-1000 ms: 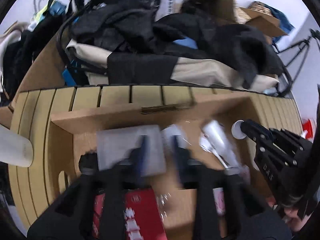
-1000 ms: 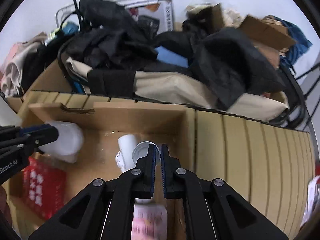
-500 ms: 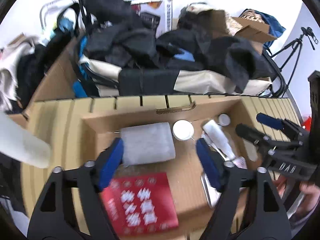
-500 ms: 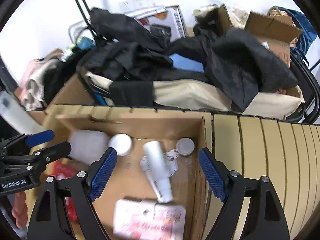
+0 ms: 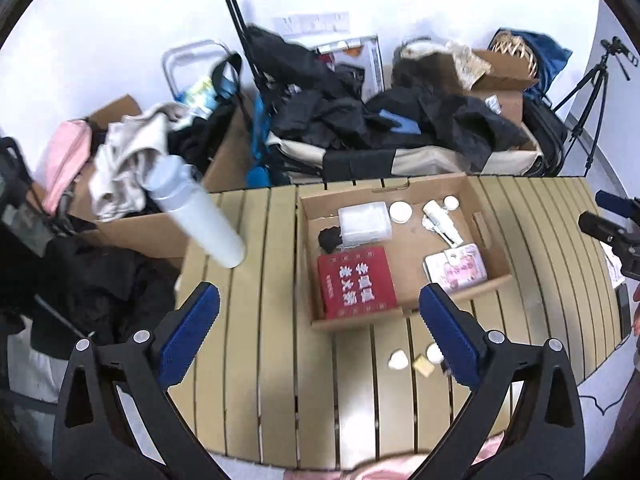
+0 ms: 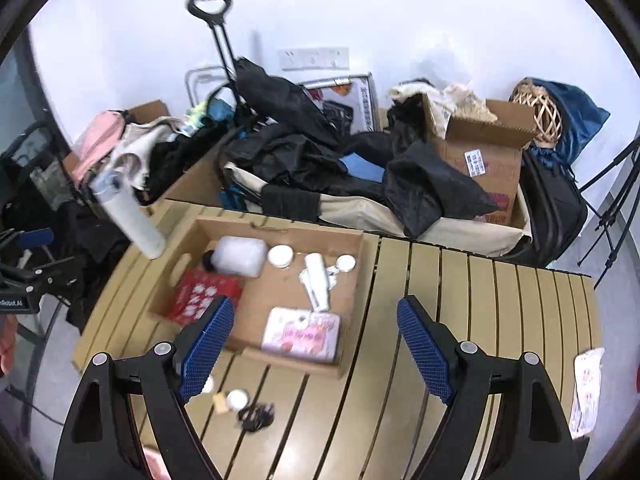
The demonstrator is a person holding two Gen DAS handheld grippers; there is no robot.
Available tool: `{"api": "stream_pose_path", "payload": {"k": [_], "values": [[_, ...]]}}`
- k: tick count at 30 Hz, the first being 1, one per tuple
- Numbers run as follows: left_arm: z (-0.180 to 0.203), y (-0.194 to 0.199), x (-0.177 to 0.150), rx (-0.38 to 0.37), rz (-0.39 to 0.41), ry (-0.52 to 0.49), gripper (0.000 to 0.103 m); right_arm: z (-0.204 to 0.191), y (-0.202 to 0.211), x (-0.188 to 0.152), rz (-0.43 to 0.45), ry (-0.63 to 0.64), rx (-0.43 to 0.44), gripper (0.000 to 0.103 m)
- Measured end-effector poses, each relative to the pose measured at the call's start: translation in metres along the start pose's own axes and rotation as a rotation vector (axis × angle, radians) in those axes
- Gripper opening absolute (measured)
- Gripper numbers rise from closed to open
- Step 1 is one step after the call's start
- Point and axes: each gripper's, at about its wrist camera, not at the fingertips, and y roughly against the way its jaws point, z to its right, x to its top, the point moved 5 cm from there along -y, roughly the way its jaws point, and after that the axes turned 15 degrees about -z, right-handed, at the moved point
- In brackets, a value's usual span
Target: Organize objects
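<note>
A shallow cardboard box (image 5: 494,240) (image 6: 356,264) sits on the slatted table. In it lie a red booklet (image 5: 356,282) (image 6: 200,292), a clear plastic case (image 5: 364,222) (image 6: 242,256), a white tube (image 5: 440,218) (image 6: 318,276), two round white lids (image 5: 401,212) (image 6: 281,256) and a pink pouch (image 5: 456,268) (image 6: 302,334). My left gripper (image 5: 318,332) is open and empty, held high above the table's near side. My right gripper (image 6: 314,344) is open and empty, above the box's front edge.
Small white and tan pieces (image 5: 416,360) (image 6: 230,400) and a black cord (image 6: 256,414) lie on the table (image 5: 256,320) before the box. A white bottle (image 5: 196,216) (image 6: 128,220) stands at the left edge. Clothes and boxes (image 6: 360,160) pile up behind. A packet (image 6: 586,388) lies at right.
Both grippers opened wide and pulled up and back from inside the box. The clear case and the white tube now lie in the box, released.
</note>
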Motion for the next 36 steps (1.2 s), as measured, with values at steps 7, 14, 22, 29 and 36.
{"api": "stream_pose_path", "payload": {"k": [7, 14, 22, 29, 36], "values": [[0.004, 0.081, -0.096, -0.052, 0.134, 0.013, 0.103, -0.028, 0.082, -0.084, 0.161, 0.055, 0.034, 0.087], [0.021, 0.123, -0.243, -0.057, 0.317, -0.007, 0.103, -0.067, 0.133, -0.224, 0.294, 0.150, 0.066, 0.087], [0.047, 0.087, -0.340, -0.185, 0.249, 0.096, 0.103, -0.114, 0.102, -0.326, 0.261, 0.183, 0.119, 0.087], [0.046, 0.061, -0.331, -0.098, 0.184, 0.128, 0.103, -0.143, 0.081, -0.341, 0.224, 0.261, 0.097, 0.087], [0.044, 0.020, -0.333, -0.108, 0.094, 0.159, 0.103, -0.141, 0.030, -0.351, 0.073, 0.254, 0.118, 0.084]]}}
